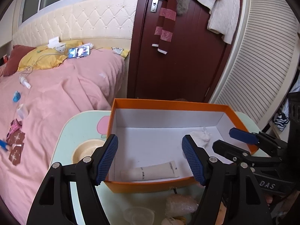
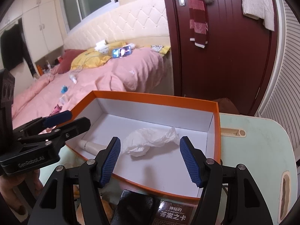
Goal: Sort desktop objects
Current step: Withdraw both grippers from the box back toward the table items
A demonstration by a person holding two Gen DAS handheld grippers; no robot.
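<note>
both grippers, left (image 1: 150, 157) and right (image 2: 150, 161), hang jaws apart, empty, over the orange box (image 1: 168, 104); tube (image 1: 150, 170) lies crosswise right under the left one, tissue (image 2: 150, 138) nearer the right

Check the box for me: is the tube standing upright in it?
No. The tube lies flat on the floor of the box, along its near wall, apart from the crumpled tissue.

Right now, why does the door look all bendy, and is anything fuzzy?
In both wrist views the fisheye lens bows straight lines, so the door curves. In the left wrist view, things on the bed near the left edge smear. In the right wrist view, the tissue in the box looks sharp.
</note>
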